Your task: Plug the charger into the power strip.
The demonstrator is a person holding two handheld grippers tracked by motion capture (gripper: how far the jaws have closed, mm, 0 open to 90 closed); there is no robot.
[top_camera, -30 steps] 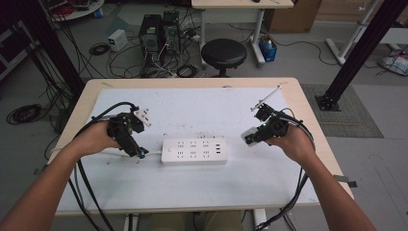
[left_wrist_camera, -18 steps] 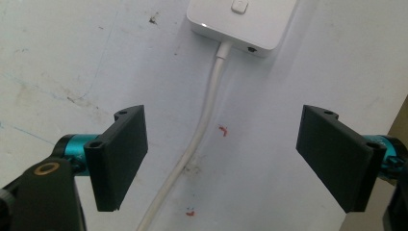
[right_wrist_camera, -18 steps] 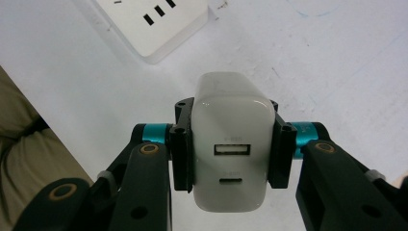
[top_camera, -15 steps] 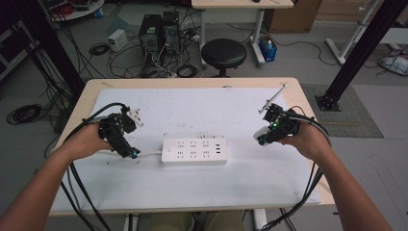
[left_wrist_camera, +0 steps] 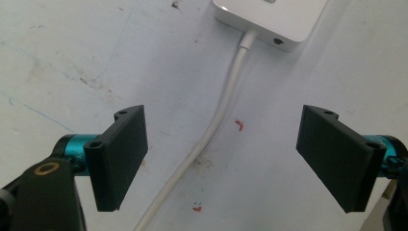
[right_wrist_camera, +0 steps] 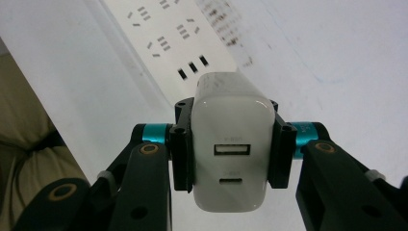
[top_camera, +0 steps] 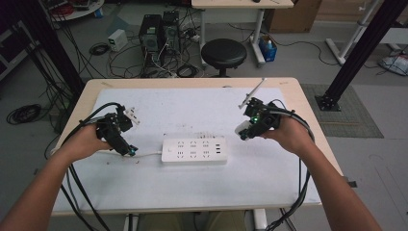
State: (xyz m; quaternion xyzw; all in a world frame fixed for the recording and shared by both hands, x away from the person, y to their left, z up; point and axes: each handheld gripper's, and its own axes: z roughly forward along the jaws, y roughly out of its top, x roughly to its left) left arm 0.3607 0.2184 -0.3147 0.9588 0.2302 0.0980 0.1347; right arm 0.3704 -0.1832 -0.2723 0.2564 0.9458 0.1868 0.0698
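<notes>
The right tool [right_wrist_camera: 230,154] is pinching a white charger [right_wrist_camera: 230,149] for plugging into the power strip [top_camera: 194,150], while the left tool [left_wrist_camera: 226,154] is hovering spread over its cord [left_wrist_camera: 219,120].

High view is dim and soft, a bit grainy; floor and room corners fall dark, white counter [top_camera: 192,192] top is the brightest patch. Left gripper view evenly lit, fairly sharp, faint soft shadows under the jaws. Right gripper view: charger [right_wrist_camera: 230,149] in focus with mild glare, power strip [right_wrist_camera: 178,38] behind blurred.
</notes>
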